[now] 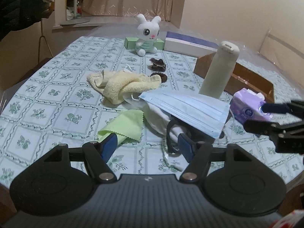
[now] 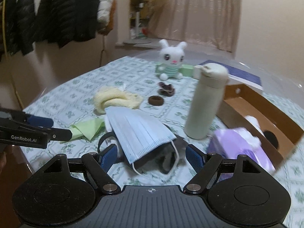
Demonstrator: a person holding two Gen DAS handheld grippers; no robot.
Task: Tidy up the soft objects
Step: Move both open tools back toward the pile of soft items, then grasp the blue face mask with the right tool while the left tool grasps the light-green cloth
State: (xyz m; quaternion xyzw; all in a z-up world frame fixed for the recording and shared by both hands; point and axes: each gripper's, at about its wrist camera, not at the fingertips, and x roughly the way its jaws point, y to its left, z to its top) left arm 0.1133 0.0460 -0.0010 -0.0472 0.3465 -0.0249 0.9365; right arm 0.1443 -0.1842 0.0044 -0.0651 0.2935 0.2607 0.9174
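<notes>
A blue face mask point(image 1: 186, 107) point(image 2: 138, 131) lies over white and dark cloth in the middle of the table. A yellow towel point(image 1: 121, 84) point(image 2: 115, 98) and a green cloth point(image 1: 123, 126) point(image 2: 86, 128) lie left of it. A white bunny plush point(image 1: 147, 35) point(image 2: 172, 61) sits at the back. A purple tissue pack point(image 1: 247, 107) point(image 2: 239, 148) lies at the right. My left gripper point(image 1: 147, 146) is open, low over the green cloth and the mask. My right gripper point(image 2: 152, 155) is open just before the mask, empty.
A cream bottle point(image 1: 218, 70) point(image 2: 205, 102) stands upright beside an open brown cardboard box point(image 1: 248, 79) point(image 2: 266, 114). Dark hair ties point(image 1: 158, 65) point(image 2: 155, 100) lie mid-table. A green box point(image 1: 131, 42) and a blue-white box point(image 1: 190, 43) sit at the back. Coats point(image 2: 57, 9) hang at left.
</notes>
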